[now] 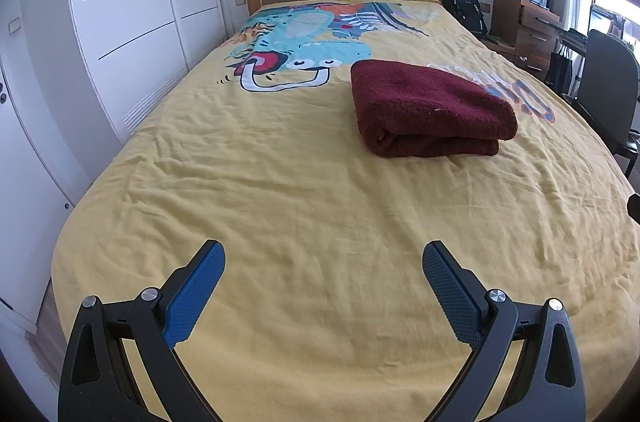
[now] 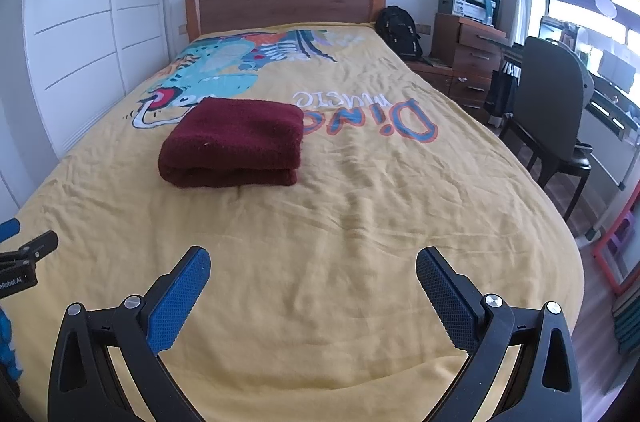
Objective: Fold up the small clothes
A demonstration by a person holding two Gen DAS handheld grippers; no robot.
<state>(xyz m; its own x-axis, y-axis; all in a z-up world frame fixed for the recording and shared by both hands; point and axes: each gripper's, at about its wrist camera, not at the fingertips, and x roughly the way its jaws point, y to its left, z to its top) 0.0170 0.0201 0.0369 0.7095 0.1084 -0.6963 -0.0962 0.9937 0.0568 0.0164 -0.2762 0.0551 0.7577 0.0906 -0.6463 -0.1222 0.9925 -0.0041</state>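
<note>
Dark maroon folded towel on yellow bedspread w/ teal, orange & white cartoon dino print; claw pads blue, dotted texture, black frames.

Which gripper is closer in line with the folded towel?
The right gripper: the maroon towel sits nearly straight ahead of it. From the left gripper, the towel lies off to the right.

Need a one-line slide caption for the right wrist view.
Open right claw hovers over yellow bedspread, folded maroon towel ahead.
</note>
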